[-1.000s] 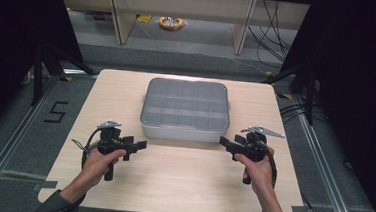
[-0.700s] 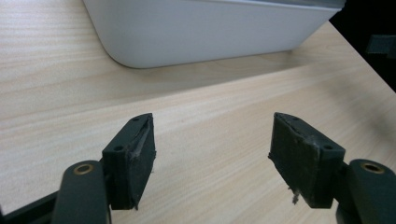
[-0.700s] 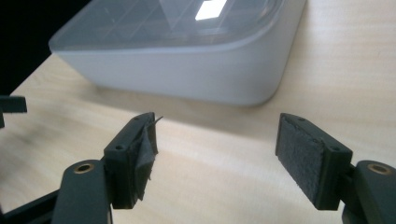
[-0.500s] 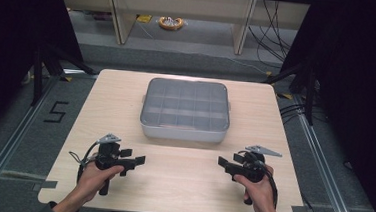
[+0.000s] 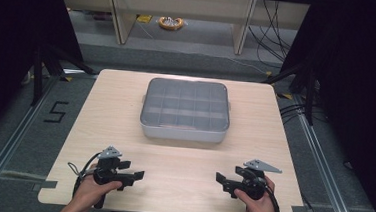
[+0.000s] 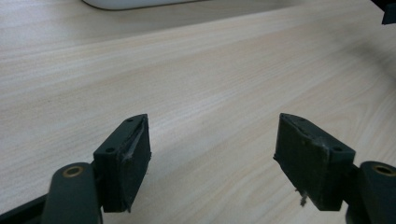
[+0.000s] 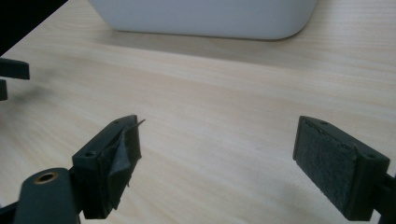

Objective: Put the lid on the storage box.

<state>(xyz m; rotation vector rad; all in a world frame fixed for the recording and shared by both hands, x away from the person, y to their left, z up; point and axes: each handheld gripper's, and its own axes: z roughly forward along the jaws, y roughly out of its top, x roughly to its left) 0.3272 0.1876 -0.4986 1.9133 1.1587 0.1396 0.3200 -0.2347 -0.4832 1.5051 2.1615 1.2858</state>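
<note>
A white compartment box with a clear lid sits shut at the middle of the light wooden table. My left gripper is held low over the near left part of the table, well short of the box. My right gripper mirrors it at the near right, and the two point toward each other. In the left gripper view the left gripper stands open over bare wood. The right gripper is also open. Both pairs of jaws have just been opening, with nothing between them. The box's edge and wall lie farther off.
The table's front edge runs just under both hands. Beyond the far edge stand shelf legs, a yellow object on the floor and loose cables. A taped "5" marks the floor at the left. Dark curtains flank both sides.
Both hands have drawn back from beside the box toward the table's near edge and sunk a little. The box has not moved.
</note>
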